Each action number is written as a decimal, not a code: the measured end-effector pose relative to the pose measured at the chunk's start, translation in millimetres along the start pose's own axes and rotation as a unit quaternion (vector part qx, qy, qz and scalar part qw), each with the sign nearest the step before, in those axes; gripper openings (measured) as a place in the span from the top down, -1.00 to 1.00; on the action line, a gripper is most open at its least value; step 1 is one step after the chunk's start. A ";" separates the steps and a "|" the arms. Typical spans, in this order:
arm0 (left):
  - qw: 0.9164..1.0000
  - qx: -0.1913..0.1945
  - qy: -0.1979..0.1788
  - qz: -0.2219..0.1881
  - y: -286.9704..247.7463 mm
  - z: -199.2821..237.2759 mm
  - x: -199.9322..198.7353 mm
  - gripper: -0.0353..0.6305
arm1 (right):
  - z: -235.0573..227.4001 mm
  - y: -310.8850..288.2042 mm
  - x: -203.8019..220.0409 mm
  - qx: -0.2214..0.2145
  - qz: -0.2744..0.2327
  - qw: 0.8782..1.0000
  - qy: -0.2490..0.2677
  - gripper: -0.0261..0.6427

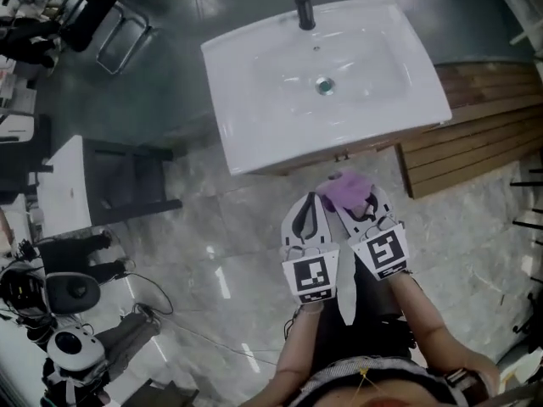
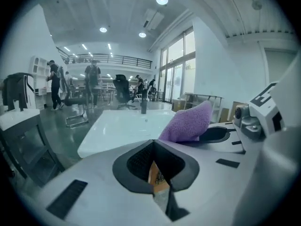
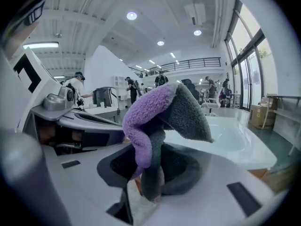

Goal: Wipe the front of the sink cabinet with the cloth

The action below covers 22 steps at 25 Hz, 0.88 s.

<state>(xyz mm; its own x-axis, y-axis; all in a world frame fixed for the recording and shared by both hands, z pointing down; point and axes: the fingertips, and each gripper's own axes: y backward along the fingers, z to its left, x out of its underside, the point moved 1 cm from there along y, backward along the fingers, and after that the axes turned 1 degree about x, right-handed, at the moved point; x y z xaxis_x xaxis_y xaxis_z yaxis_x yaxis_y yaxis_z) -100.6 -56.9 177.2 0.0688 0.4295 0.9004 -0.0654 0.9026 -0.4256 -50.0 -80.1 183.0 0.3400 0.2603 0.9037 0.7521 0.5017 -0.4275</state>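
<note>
Before the white-topped wooden sink cabinet (image 1: 373, 147), my right claw (image 3: 148, 182) pinches the soft, limp purple terry cloth (image 3: 150, 112) by its bunched fold; my left claw (image 2: 157, 173) is closed, empty.

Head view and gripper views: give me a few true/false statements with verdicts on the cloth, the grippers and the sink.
1. The right gripper is shut on the cloth. True.
2. The left gripper grips the cloth too. False: its fingers are together with nothing between them, and the cloth is beside it, in the right gripper.
3. The faucet on the sink is black. True.
4. The grippers are on opposite sides of the sink. False: they are side by side in front of it.
5. The cloth lies in the sink. False: it is held in front of the sink, outside it.
</note>
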 end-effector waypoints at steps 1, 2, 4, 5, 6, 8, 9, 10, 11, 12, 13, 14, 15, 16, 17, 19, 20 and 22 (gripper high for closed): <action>1.000 0.000 0.001 -0.004 9.1 0.9 -14.7 0.89 | 3.5 6.2 -16.2 -0.001 -0.003 1.000 0.003 0.40; 1.000 0.000 0.001 -0.007 17.5 1.4 -28.2 0.89 | 6.6 12.5 -31.3 -0.001 -0.006 1.000 0.006 0.40; 1.000 0.001 -0.002 -0.013 33.3 1.9 -51.9 0.89 | 12.4 25.7 -58.3 0.003 -0.012 1.000 0.011 0.40; 1.000 0.001 -0.002 -0.015 41.0 2.1 -62.6 0.89 | 15.4 32.2 -70.1 0.004 -0.014 1.000 0.012 0.40; 1.000 0.001 -0.003 -0.017 48.5 2.5 -72.9 0.89 | 18.5 38.0 -80.7 0.005 -0.017 1.000 0.013 0.40; 1.000 0.003 0.000 -0.024 63.0 1.8 -91.8 0.89 | 24.0 47.9 -97.5 0.007 -0.019 1.000 0.018 0.40; 1.000 0.006 0.004 -0.026 70.1 -0.5 -98.5 0.89 | 26.2 53.2 -102.9 0.009 -0.019 1.000 0.020 0.40; 1.000 0.011 0.009 -0.026 77.0 -3.6 -103.3 0.89 | 28.0 58.9 -106.8 0.012 -0.019 1.000 0.022 0.40; 0.999 0.016 0.015 -0.027 83.3 -6.3 -107.5 0.89 | 29.4 64.0 -110.7 0.015 -0.019 0.999 0.023 0.40; 0.999 0.020 0.020 -0.030 88.7 -7.9 -112.6 0.89 | 30.3 68.1 -115.3 0.018 -0.021 0.999 0.022 0.40; 0.999 0.022 0.024 -0.037 93.2 -8.7 -119.1 0.89 | 30.7 71.7 -120.3 0.020 -0.023 0.999 0.021 0.40; 0.998 0.024 0.028 -0.046 97.1 -9.4 -126.2 0.89 | 30.6 75.5 -125.0 0.023 -0.024 0.999 0.020 0.40; 0.998 0.026 0.032 -0.057 101.1 -10.5 -133.1 0.89 | 30.6 80.0 -129.1 0.027 -0.026 0.999 0.022 0.40; 0.997 0.028 0.033 -0.067 106.1 -11.8 -139.2 0.89 | 32.0 85.0 -133.0 0.032 -0.028 0.999 0.025 0.40; 0.996 0.030 0.031 -0.074 112.4 -12.4 -144.4 0.89 | 35.3 89.7 -137.3 0.035 -0.032 0.998 0.029 0.40; 0.996 0.031 0.018 -0.081 125.5 -11.2 -152.6 0.89 | 45.1 97.1 -148.3 0.039 -0.041 0.998 0.034 0.40; 0.996 0.031 0.013 -0.083 131.0 -10.9 -155.7 0.89 | 49.5 100.8 -153.3 0.040 -0.044 0.998 0.034 0.40; 0.996 0.036 0.009 -0.085 141.7 -13.5 -159.4 0.89 | 56.6 109.2 -158.5 0.045 -0.048 0.997 0.030 0.40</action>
<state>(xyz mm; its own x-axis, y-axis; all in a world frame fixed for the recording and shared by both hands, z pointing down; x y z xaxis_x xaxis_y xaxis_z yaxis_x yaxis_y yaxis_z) -107.3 2.9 -27.9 0.1026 0.2718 0.9569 -0.1230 0.9580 -0.2590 -53.7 -19.8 -8.4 0.3049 0.1594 0.9390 0.7294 0.5949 -0.3378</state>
